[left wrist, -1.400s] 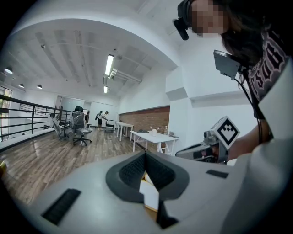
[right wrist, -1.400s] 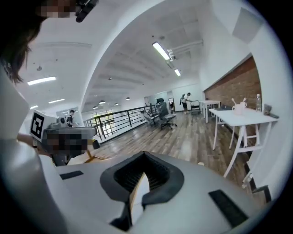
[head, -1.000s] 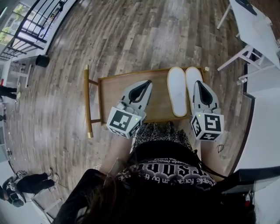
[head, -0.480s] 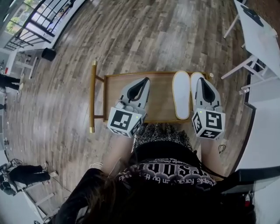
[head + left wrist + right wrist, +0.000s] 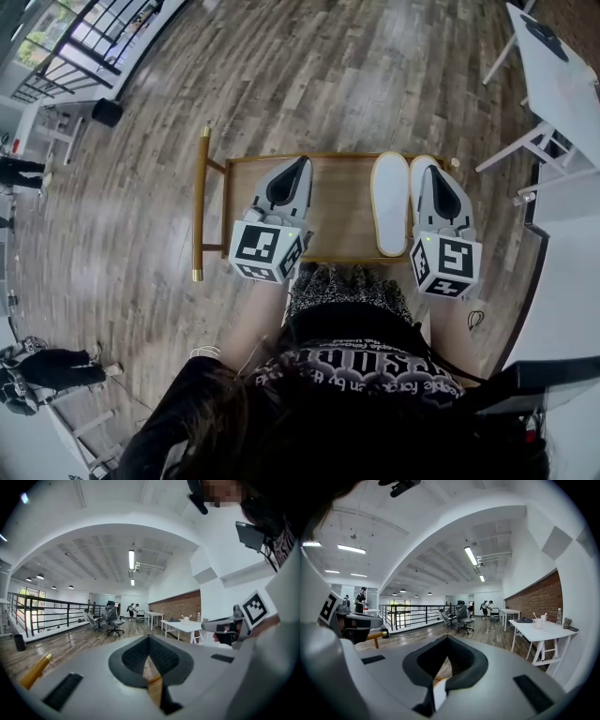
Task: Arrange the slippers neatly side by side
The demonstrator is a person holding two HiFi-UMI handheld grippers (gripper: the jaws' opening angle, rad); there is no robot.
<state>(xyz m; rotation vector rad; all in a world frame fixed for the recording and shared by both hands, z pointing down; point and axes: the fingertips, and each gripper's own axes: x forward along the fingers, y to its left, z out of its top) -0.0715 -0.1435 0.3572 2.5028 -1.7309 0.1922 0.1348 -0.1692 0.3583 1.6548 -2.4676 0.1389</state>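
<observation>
2 white slippers are seen at the right end of a wooden worktop (image 5: 342, 211). They are laid side by side, with their lengths running from the near edge to the far edge. The first slipper (image 5: 390, 216) lies in full view. Just beside it, the second slipper (image 5: 419, 171) sits along the right edge and is largely covered from above by the right tongs (image 5: 435, 174).

The right tongs are closed, tips met, with nothing gripped. Behind the tips, a strip of white slipper and wood is seen in the right gripper view. Whether the tongs touch that slipper cannot be told.

The left tongs (image 5: 298, 171) are held over the left half of the worktop, well apart from both slippers and pointed toward the far edge. Their tips are likewise closed together, and nothing is held between them.

A gold rail (image 5: 200, 202) is fixed at the left end of the worktop, which stands on a wood-plank floor (image 5: 328, 75).
</observation>
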